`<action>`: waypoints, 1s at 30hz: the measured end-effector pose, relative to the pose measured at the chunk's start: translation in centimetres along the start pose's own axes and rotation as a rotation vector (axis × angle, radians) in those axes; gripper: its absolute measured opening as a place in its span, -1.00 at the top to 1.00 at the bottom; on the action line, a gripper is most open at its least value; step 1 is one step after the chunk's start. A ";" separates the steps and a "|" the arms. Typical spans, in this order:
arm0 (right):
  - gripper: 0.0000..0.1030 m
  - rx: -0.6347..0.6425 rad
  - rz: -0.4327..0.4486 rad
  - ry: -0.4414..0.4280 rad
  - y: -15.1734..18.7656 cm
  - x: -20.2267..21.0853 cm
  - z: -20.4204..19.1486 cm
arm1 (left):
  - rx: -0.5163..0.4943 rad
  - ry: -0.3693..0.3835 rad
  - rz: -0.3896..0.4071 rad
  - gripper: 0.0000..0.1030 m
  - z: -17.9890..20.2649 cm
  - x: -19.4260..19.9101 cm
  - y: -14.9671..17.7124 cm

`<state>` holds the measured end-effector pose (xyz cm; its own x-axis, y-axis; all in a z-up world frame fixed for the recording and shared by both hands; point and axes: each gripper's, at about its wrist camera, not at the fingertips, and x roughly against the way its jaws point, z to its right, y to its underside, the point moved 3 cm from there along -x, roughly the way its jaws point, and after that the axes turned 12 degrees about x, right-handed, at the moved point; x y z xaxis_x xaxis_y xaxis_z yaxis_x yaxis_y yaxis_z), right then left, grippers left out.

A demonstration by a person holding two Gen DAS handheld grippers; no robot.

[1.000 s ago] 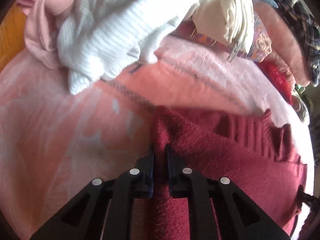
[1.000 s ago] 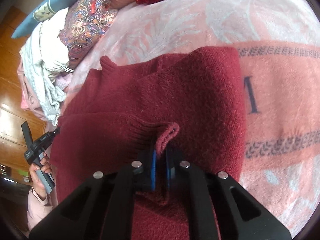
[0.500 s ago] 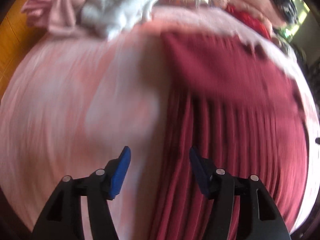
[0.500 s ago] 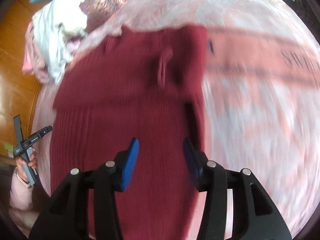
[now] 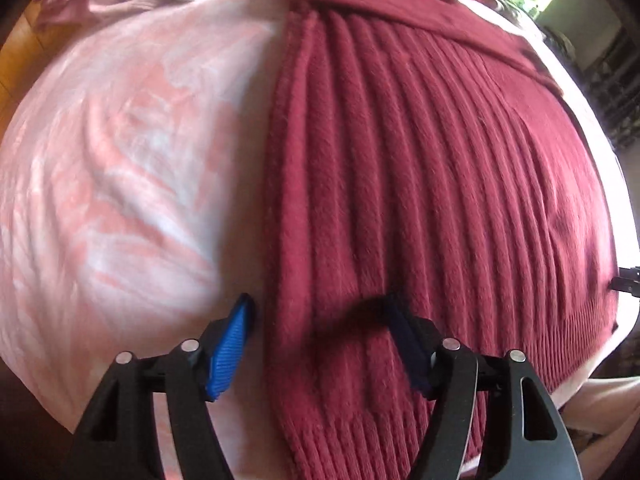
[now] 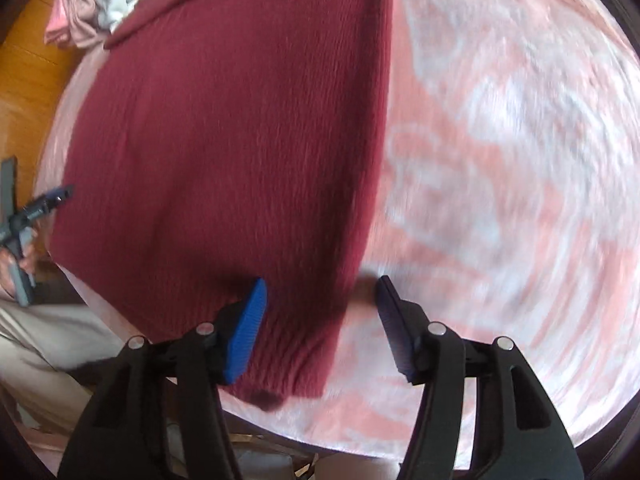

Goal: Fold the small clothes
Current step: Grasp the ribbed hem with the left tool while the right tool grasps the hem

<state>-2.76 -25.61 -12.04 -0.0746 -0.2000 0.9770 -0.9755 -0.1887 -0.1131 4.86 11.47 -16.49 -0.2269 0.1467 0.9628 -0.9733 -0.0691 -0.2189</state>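
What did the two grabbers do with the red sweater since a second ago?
Both let go. The left gripper and right gripper had each pinched a bit of the red sweater; now their fingers are opening with nothing squeezed between them. Both pulled back toward its near hem, one over each side edge. The sweater lies with its top folded over on the pink blanket, and the clothes pile stays at the far end.

No legible text, label, brand, number or sign in either view. Right wrist view, upper right of the frame: faint dark marks on the pink blanket (image 6: 500,128), too blurred to read as characters. Left wrist view: the same pink blanket carries only a pale pattern, no lettering.
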 end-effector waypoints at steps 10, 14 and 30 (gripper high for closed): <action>-0.10 -0.106 -0.024 -0.051 1.9 0.2 0.0 | 0.015 0.091 -0.086 -0.26 -1.3 0.3 2.6; 0.28 -0.081 -0.041 -0.104 1.6 -0.1 -1.2 | 0.004 0.126 -0.101 0.28 -1.7 0.7 3.2; 0.89 -0.197 0.108 -0.285 -3.9 4.5 -1.1 | 0.061 0.310 -0.050 0.78 0.2 4.9 -1.1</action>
<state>0.47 -24.72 -7.02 -0.1462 -0.4737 0.8685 -0.9883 0.0320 -0.1489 4.87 12.06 -11.51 -0.1876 0.4447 0.8758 -0.9818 -0.1120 -0.1535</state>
